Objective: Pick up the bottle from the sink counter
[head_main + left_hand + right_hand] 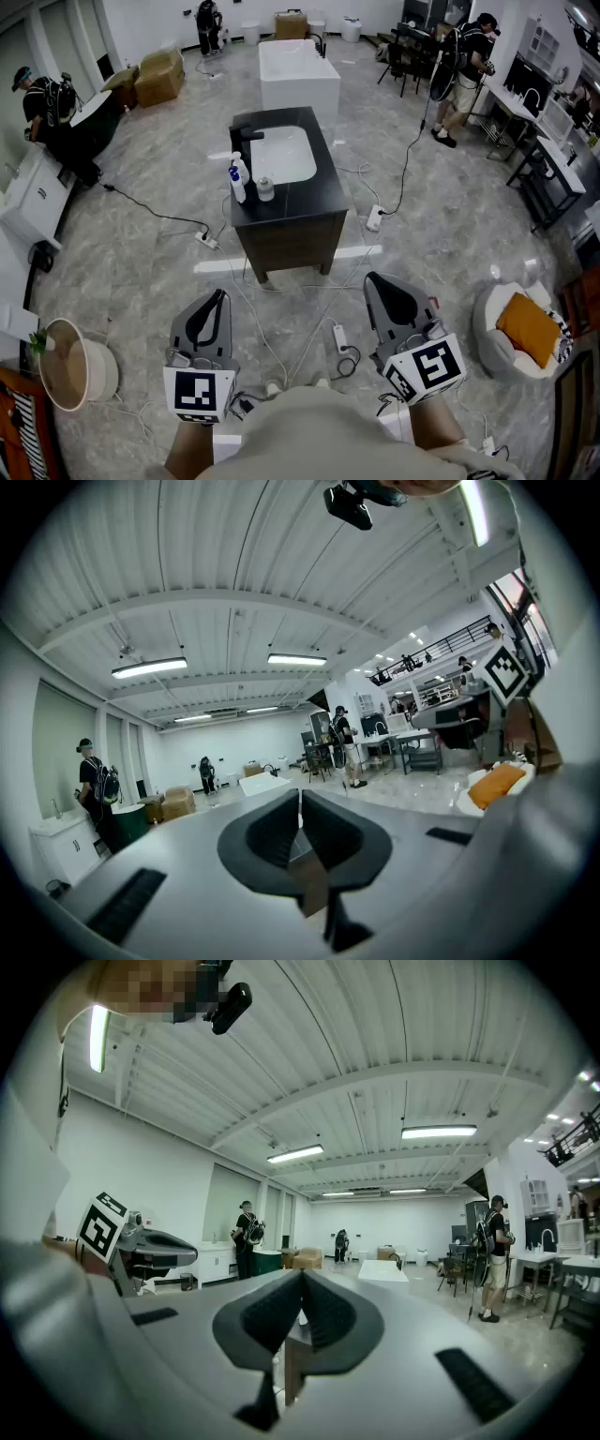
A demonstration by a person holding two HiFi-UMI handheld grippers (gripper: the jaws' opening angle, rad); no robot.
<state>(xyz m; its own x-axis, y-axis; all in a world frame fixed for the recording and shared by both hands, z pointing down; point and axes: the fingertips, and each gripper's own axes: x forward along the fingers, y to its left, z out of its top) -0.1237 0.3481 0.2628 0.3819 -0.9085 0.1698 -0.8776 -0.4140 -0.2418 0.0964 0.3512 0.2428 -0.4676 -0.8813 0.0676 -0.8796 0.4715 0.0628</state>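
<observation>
Your left gripper (218,298) and right gripper (372,281) are closed tight, holding nothing; the spray bottle (238,180) stands well ahead of their fingertips.

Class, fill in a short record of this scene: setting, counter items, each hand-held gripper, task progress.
Setting: large indoor hall, dark sink counter ahead
Counter items: blue-and-white bottle and small jar, near left corner, beside the basin
Left hand-held gripper: jaws together, empty
Right hand-held gripper: jaws together, empty
Task progress: bottle not yet picked up; both hand-held grippers short of the counter
</observation>
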